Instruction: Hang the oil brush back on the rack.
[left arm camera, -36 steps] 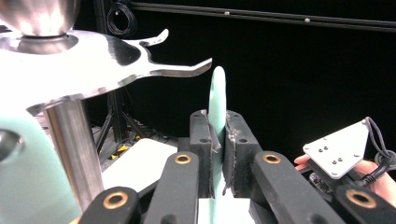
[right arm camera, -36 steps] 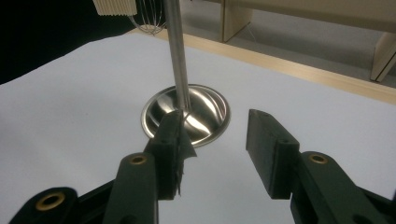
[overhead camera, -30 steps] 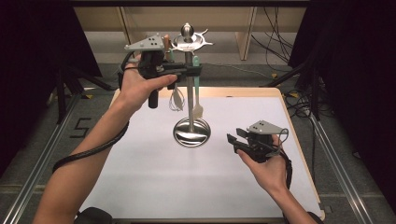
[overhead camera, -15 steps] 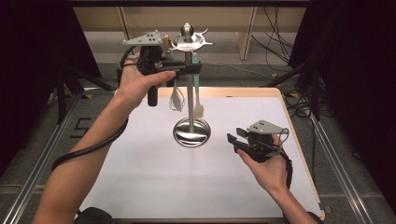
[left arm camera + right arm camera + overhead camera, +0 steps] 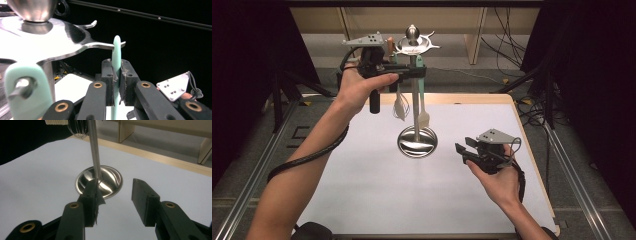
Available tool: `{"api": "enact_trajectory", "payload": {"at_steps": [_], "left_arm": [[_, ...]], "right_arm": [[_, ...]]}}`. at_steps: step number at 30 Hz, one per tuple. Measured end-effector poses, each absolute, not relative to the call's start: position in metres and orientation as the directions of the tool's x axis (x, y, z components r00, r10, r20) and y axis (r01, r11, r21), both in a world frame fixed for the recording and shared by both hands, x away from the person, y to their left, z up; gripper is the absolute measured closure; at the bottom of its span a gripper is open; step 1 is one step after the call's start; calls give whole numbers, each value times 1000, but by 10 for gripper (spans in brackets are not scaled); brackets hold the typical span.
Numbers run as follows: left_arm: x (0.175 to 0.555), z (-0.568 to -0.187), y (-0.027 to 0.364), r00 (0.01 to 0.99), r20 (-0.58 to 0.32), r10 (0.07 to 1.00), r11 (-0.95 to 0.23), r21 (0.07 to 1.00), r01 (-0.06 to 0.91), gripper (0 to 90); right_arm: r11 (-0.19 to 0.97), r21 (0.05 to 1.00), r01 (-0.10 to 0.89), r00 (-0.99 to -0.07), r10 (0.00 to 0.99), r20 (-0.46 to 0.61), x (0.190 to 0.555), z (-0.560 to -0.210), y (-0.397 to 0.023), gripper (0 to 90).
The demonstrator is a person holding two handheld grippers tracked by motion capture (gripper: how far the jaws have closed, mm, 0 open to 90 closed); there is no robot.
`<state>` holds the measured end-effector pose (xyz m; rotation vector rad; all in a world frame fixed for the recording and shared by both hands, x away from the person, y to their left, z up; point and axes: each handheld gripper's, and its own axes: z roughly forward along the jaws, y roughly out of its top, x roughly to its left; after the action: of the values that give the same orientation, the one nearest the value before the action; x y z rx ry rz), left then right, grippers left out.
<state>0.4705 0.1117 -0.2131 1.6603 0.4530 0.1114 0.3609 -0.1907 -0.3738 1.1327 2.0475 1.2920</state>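
Note:
A steel utensil stand (image 5: 414,95) rises from a round base (image 5: 417,142) at the table's far middle, with hooks (image 5: 103,45) around its top. My left gripper (image 5: 413,73) is held up beside the top, shut on the mint-green handle (image 5: 116,57) of a cream-headed spatula (image 5: 424,118). The handle's tip touches one hook. A second mint handle (image 5: 23,92) hangs on a nearer hook, and a whisk (image 5: 400,107) dangles under the hand. My right gripper (image 5: 462,150) rests low at the table's right, open, its jaws (image 5: 117,197) pointing at the base (image 5: 100,181) with nothing between them.
The white table top (image 5: 362,185) has a wooden rim (image 5: 472,98) at the back. Black curtains stand on both sides, with cables (image 5: 507,30) on the floor behind. A wooden handle (image 5: 390,44) also sits at the stand's top.

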Motion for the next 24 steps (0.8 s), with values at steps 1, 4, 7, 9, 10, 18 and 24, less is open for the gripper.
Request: {"api": "enact_trajectory", "payload": {"at_steps": [1,4,7,9,10,18,24], "left_arm": [[470,-213,112,916,-188,355,-74,971,228,827],[471,-213,113,912,-186,366,-71,972,226,826],[472,-214,113,912,-183,367,-72,972,224,826],[472,-214,113,910,-178,374,-74,973,220,824],[472,-214,113,909,-177,377,-74,973,220,824],[472,-215,113,900,-174,400,-68,973,218,812],[472,-215,113,891,-169,421,-65,974,216,797]], "right_arm": [[218,892,396,-552,833,42,361,-374,-191,577],[219,892,396,-552,833,41,361,-374,-191,577],[198,890,410,-543,837,64,360,-375,-189,577],[201,889,412,-545,836,64,360,-375,-190,577],[206,889,408,-548,834,58,361,-375,-190,577],[234,877,421,-559,828,48,361,-378,-190,575],[240,872,426,-557,830,44,361,-376,-193,572]]}}
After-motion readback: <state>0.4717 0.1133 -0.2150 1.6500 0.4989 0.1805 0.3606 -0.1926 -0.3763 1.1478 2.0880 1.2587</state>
